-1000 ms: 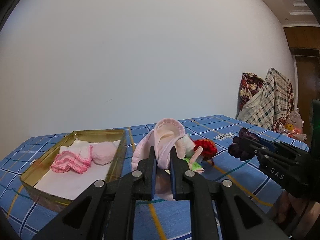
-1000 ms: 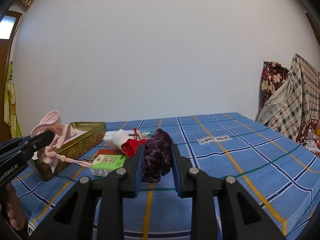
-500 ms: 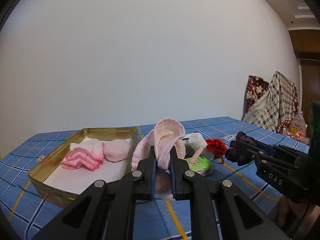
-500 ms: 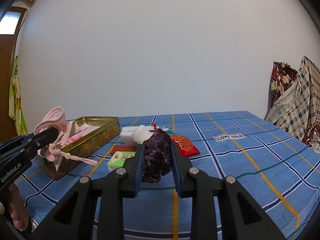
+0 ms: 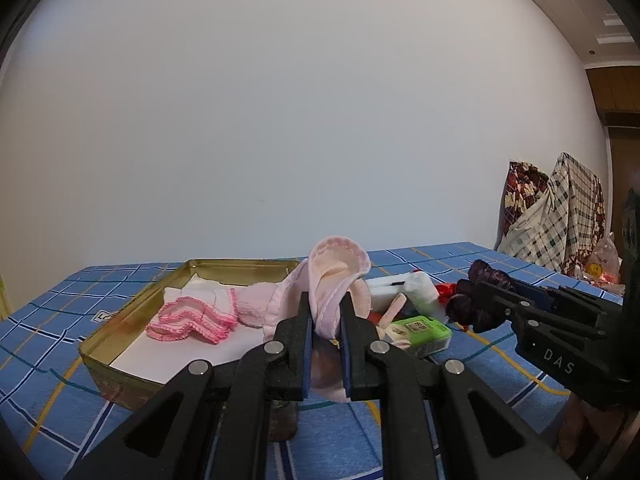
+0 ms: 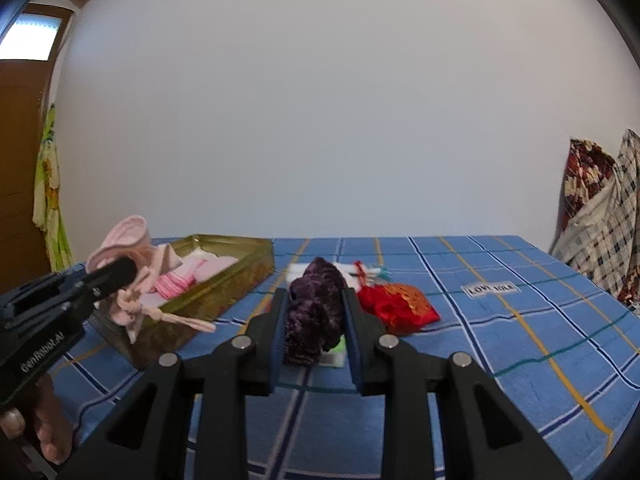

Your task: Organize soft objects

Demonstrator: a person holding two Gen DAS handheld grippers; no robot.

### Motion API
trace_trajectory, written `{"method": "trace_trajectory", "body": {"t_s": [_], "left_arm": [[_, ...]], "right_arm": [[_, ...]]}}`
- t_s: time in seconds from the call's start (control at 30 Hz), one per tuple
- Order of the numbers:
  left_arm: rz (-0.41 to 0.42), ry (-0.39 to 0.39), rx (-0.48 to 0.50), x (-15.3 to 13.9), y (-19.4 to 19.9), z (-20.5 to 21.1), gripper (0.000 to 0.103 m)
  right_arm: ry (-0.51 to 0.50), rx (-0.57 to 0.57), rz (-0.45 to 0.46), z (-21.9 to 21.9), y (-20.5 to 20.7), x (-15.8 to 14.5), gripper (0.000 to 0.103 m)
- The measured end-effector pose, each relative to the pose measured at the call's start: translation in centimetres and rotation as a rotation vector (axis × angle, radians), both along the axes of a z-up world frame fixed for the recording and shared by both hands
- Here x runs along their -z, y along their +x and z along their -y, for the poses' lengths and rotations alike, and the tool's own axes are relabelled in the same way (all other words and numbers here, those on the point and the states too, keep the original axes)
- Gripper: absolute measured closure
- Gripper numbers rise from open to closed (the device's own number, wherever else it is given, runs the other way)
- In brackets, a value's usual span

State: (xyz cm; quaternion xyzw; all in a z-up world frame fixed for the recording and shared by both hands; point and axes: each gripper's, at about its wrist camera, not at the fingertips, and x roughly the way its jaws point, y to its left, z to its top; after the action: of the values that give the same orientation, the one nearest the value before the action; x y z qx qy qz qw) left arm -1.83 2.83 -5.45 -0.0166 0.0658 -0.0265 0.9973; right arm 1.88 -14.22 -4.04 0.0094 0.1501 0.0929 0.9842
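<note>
My left gripper [image 5: 326, 312] is clamped on a limp pale-pink fabric pouch [image 5: 336, 268] with a stitched rim, held above the bed beside the tin; my right gripper [image 6: 314, 312] squeezes a fuzzy dark-purple knitted bundle [image 6: 316, 312]. Both look light and floppy, so I'd keep pinching bunched folds. Beyond sits the shallow gold metal tin [image 5: 132, 312] holding pink knits.

Soft things, two lifted, others in the tin

A pale pink drawstring pouch [image 5: 332, 280] hangs pinched above the gold tin [image 5: 132, 312]; a dark purple knitted bundle [image 6: 316, 312] is clamped upright; pink-edged knitted pieces [image 5: 192, 320] lie flat inside the tin.
</note>
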Motion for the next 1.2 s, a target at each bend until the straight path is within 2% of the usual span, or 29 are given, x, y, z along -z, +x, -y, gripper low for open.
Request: {"method": "trace_trajectory", "body": {"t_s": [0.5,1.2], "left_arm": [[-0.005,-0.024,-0.058,-0.2,-0.2,-2.9,0.091],[0.003,-0.050,-0.120,-0.4,-0.7,-5.4,0.091]], "right_arm": [[0.010,-0.072,-0.008,-2.1,1.5,-0.3,0.077],[0.015,-0.114,0.001,-3.4,1.1,0.1,0.077]]}}
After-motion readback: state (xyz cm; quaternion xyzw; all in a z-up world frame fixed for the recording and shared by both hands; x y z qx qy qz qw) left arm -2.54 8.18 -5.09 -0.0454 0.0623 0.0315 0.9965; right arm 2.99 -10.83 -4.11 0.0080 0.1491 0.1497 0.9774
